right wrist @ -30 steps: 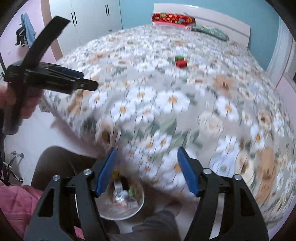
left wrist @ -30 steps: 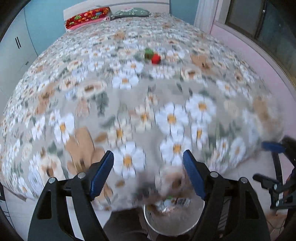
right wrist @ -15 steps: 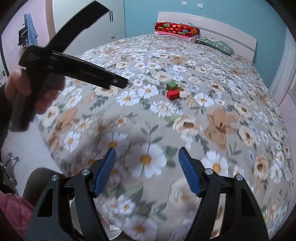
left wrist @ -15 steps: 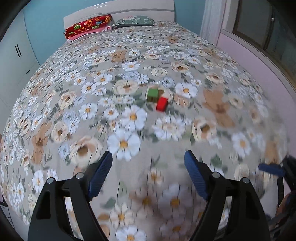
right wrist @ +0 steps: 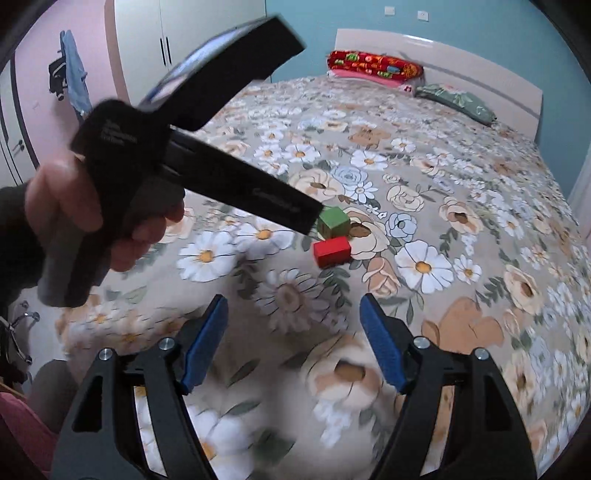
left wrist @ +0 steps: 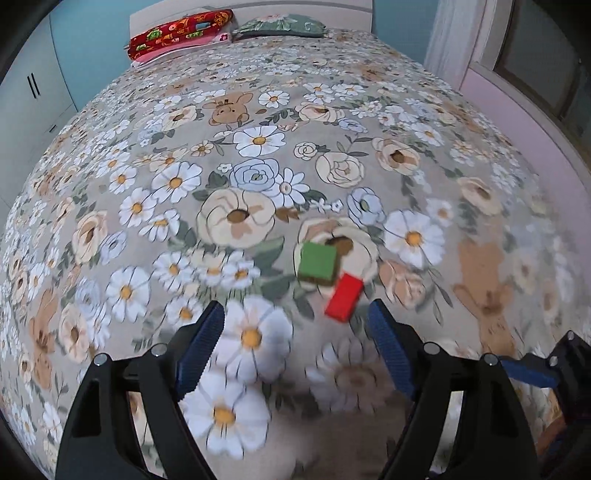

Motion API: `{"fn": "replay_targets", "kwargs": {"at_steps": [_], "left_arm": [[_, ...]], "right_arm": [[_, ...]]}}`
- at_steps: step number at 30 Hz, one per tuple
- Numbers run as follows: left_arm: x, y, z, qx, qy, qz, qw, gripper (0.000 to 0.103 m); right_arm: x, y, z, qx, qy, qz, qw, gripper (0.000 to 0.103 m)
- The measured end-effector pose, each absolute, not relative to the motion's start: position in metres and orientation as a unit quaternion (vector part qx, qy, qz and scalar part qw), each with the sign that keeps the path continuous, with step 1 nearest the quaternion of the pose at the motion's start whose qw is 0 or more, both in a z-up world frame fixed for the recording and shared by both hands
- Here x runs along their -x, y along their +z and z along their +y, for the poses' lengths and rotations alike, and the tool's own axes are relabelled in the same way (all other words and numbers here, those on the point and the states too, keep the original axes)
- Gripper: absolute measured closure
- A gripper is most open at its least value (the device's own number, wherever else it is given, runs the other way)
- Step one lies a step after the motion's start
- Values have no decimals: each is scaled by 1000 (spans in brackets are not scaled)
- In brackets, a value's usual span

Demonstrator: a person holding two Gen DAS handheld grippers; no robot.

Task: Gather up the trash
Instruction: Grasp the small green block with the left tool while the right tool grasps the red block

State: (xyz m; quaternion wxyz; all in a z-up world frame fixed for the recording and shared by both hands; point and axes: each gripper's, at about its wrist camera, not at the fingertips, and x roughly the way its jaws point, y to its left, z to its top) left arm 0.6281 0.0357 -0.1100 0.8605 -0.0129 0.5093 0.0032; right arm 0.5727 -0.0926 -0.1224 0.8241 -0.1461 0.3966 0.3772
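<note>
A green block (left wrist: 317, 261) and a red block (left wrist: 343, 297) lie side by side on the flowered bedspread (left wrist: 258, 166). My left gripper (left wrist: 295, 328) is open and empty, just short of the blocks; the red block sits ahead of its right finger. In the right wrist view the green block (right wrist: 334, 220) and red block (right wrist: 331, 251) lie ahead of my right gripper (right wrist: 293, 317), which is open and empty. The left gripper's black body (right wrist: 207, 162) and the hand holding it cross that view's upper left, partly hiding the green block.
A red patterned pillow (left wrist: 181, 29) and a green pillow (left wrist: 282, 26) lie at the headboard. White wardrobes (right wrist: 184, 33) stand left of the bed. A pink wall and window (left wrist: 535, 74) run along the bed's right side.
Both grippers have risen from the trash bin at the bed's foot and moved forward over the bed toward the blocks. The bin has dropped out of view. Both stay open.
</note>
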Motion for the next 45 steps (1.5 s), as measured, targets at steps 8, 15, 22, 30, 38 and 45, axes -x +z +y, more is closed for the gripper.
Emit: {"fn": "replay_targets", "kwargs": {"at_steps": [8, 15, 22, 30, 38, 45], "left_arm": [[-671, -143, 35, 18, 6, 527, 850, 21], [-690, -160, 35, 12, 8, 535, 845, 22], [-702, -172, 33, 13, -1, 547, 837, 33], [-708, -180, 31, -9, -6, 549, 836, 48], [-710, -182, 36, -16, -14, 550, 835, 71], [-703, -178, 40, -20, 0, 543, 840, 71]], "right_arm": [[-633, -166, -72, 118, 391, 426, 807, 30], [-655, -183, -57, 111, 398, 435, 800, 30], [-663, -188, -47, 102, 407, 433, 798, 30], [-678, -201, -36, 83, 405, 452, 790, 30], [-679, -208, -25, 108, 396, 456, 790, 54], [-671, -204, -29, 110, 382, 446, 802, 58]]}}
